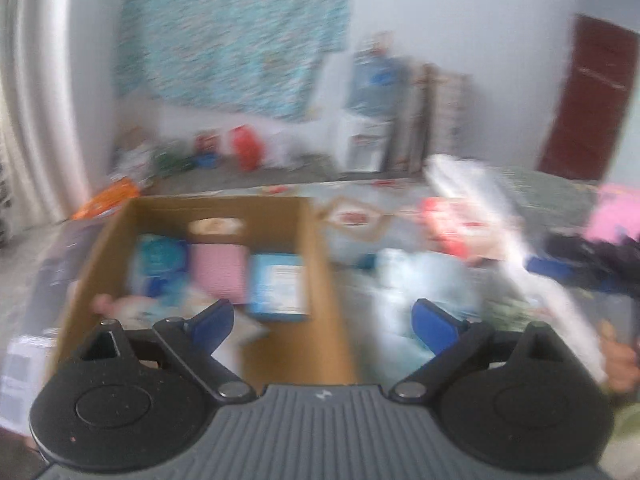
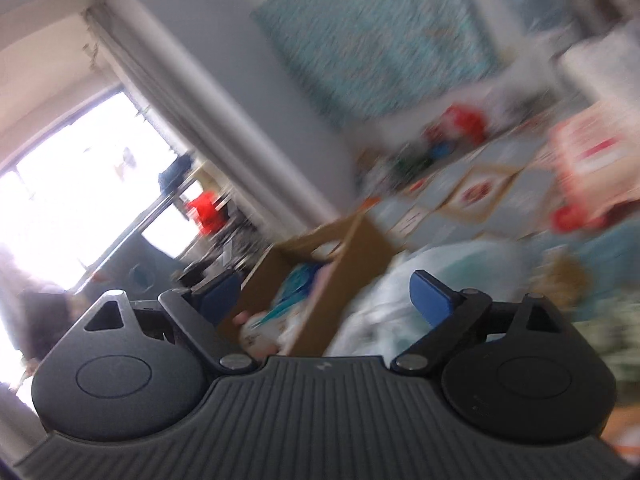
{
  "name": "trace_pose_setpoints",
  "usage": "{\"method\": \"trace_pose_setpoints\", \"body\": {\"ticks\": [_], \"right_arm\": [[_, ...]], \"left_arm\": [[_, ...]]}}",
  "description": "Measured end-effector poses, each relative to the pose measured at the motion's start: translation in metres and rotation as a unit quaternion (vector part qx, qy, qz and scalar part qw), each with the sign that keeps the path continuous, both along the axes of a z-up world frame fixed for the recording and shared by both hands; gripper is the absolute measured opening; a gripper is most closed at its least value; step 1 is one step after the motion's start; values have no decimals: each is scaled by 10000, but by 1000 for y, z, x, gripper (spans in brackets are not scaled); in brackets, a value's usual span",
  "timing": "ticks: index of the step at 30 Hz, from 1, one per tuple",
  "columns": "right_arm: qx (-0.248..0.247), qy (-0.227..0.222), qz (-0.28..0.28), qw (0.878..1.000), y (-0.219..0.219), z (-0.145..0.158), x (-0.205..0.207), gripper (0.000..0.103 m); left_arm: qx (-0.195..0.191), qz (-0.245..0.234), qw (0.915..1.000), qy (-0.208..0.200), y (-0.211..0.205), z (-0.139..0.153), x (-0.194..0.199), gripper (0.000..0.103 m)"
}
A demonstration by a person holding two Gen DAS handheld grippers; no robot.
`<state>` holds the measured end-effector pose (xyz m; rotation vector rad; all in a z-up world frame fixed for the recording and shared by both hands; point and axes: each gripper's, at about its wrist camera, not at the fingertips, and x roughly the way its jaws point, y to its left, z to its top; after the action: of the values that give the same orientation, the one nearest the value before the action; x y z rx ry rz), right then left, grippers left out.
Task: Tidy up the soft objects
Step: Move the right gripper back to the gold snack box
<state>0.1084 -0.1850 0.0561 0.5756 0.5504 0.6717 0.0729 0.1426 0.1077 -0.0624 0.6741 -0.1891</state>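
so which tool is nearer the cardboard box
Left. The left tool hangs open right over the cardboard box's near right edge, looking down into it. The right tool, also open, sits farther back, seeing the box from its side.

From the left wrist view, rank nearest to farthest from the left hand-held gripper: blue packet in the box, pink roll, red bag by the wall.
From the left hand-held gripper:
1. Blue packet, in the cardboard box, just ahead.
2. Pink roll, slightly deeper, left.
3. Red bag, by the far wall.
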Motion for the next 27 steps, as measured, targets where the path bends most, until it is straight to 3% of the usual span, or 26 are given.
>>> {"method": "trace_pose_setpoints", "body": {"ticks": [4,9,17,27], "right_arm": [[-79,-223,-770,9968,-47,1,-33,93],[-4,-207,-1228,9922,-85,-15,-56,93],[134,156,-1615,9867,-114,-59,-70,93],[126,451,-1935,9800,-137,-90,-49,93]], "left_arm": [[2,-695,9974,-195,-54,-13,-26,97],[53,-1219,9919,-356,-114,-32,-35,97],[65,-1553,9877,-166,-182,-72,-25,97],[52,-1588,9873,-5,-225,-115,-1,95]]}}
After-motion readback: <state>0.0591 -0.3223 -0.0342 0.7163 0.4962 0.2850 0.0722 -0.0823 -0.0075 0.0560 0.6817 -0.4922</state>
